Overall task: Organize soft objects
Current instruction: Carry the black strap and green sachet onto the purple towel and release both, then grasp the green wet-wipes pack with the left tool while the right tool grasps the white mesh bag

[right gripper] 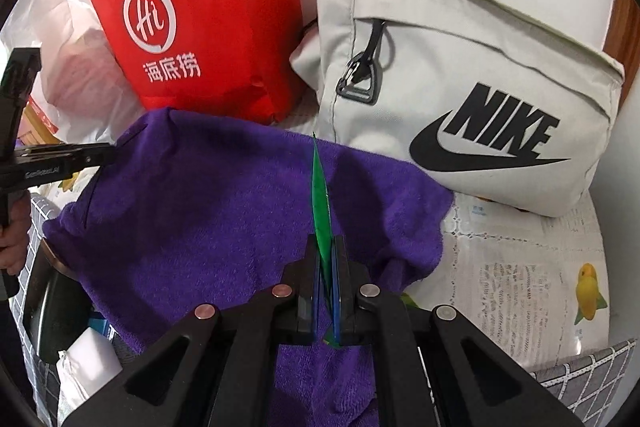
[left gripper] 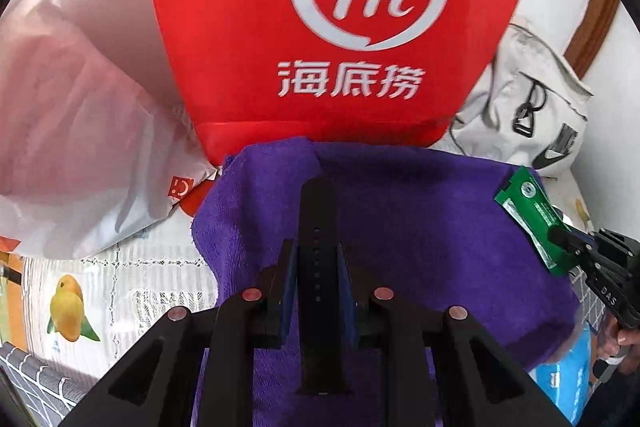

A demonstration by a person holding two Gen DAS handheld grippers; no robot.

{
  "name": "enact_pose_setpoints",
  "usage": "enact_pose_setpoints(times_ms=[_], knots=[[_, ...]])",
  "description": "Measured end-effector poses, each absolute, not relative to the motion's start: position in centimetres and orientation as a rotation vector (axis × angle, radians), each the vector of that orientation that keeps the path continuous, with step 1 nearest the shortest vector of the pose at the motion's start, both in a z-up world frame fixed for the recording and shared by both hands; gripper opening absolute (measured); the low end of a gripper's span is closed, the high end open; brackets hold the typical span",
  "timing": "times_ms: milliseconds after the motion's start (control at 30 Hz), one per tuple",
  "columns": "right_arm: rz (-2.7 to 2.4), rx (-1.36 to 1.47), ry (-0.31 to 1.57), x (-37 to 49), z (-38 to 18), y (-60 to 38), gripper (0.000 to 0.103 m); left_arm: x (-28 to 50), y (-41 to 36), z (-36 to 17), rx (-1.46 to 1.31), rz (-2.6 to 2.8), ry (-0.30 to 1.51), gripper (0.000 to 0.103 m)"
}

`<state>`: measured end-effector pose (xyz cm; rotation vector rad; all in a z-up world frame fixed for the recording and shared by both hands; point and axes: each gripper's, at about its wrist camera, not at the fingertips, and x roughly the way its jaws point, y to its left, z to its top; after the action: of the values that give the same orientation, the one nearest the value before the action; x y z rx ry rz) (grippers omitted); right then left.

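Observation:
A purple towel [left gripper: 420, 227] lies spread on the table; it also shows in the right wrist view [right gripper: 208, 211]. My left gripper [left gripper: 318, 259] is shut on a black perforated strap [left gripper: 318, 211] held over the towel. My right gripper [right gripper: 326, 251] is shut on a thin green packet [right gripper: 320, 195], seen edge-on above the towel. In the left wrist view the right gripper [left gripper: 568, 243] holds the green packet [left gripper: 528, 207] at the towel's right edge. The left gripper [right gripper: 108, 153] shows at the towel's left edge in the right wrist view.
A red paper bag [left gripper: 320, 27] with a white "Hi" logo stands behind the towel, also in the right wrist view [right gripper: 192, 19]. A grey Nike bag [right gripper: 460, 87] sits at the right. A white plastic bag [left gripper: 80, 127] lies at the left. A fruit-print tablecloth [right gripper: 520, 267] covers the table.

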<state>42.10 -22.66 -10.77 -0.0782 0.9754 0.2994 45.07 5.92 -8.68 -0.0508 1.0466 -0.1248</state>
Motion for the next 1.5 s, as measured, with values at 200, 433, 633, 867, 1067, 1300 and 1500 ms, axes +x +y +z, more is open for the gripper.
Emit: enact_pose_setpoints(times_ms=[200,433,633,867,1067,1300,1500], knots=[[0.287,-0.078,1.002,43.0,-11.8,-22.7,0.005,45.9,5.8,-10.1,-0.028,-0.106,1.092,0.020],[0.266,-0.094,1.015,43.4,-12.3,-22.8,0.009,46.9,5.5,-10.9,-0.010,-0.092,1.116,0.020],[0.244,-0.139,1.007,43.1,-12.1,-22.6,0.024,46.9,5.7,-11.1,0.001,-0.066,1.119,0.037],[0.232,-0.158,0.942,41.8,-10.4,-22.3,0.045,44.8,5.3,-9.3,0.026,-0.074,1.068,0.060],[0.234,-0.147,0.906,39.7,-7.9,-22.1,0.045,42.2,5.2,-7.3,0.011,-0.058,1.051,0.060],[0.253,-0.111,0.880,35.8,-5.3,-22.7,0.045,36.7,5.0,-5.6,-0.006,-0.084,1.027,0.060],[0.271,-0.103,0.859,31.7,-3.5,-22.3,0.045,32.3,5.5,-4.3,-0.032,-0.089,1.003,0.060]])
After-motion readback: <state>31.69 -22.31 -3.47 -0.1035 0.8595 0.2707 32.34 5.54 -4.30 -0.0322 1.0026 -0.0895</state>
